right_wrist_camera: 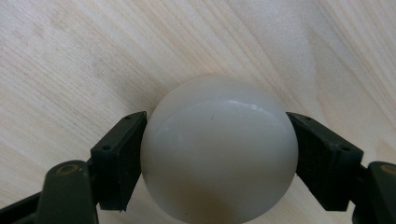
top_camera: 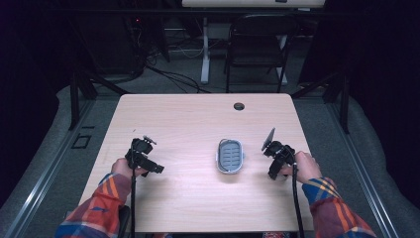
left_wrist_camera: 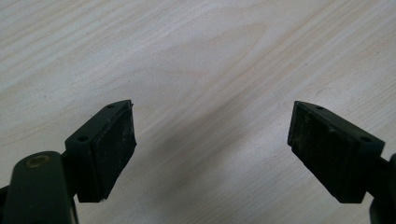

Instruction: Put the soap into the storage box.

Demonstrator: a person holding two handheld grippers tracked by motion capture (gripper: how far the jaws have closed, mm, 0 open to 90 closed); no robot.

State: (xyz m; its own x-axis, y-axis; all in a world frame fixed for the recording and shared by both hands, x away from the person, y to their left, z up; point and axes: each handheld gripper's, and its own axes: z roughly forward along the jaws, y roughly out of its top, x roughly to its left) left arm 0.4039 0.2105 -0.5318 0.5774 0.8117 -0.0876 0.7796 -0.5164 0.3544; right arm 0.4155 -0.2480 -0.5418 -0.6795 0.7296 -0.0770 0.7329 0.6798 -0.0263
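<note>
A smooth white ball (right_wrist_camera: 219,149) sits between the black jaws of my right gripper (right_wrist_camera: 217,158), and both pads press against its sides just over the wooden tabletop. In the high view that right gripper (top_camera: 275,171) is at the table's right side, to the right of a small grey-blue dish (top_camera: 230,155) with a slotted floor. My left gripper (top_camera: 157,169) rests at the left side of the table. Its jaws (left_wrist_camera: 212,154) stand wide apart, with bare wood between them.
The light wooden table (top_camera: 198,129) has a round cable hole (top_camera: 239,106) near its far edge. A black chair (top_camera: 257,47) and a white desk leg (top_camera: 204,49) stand beyond the table. Dark floor surrounds it.
</note>
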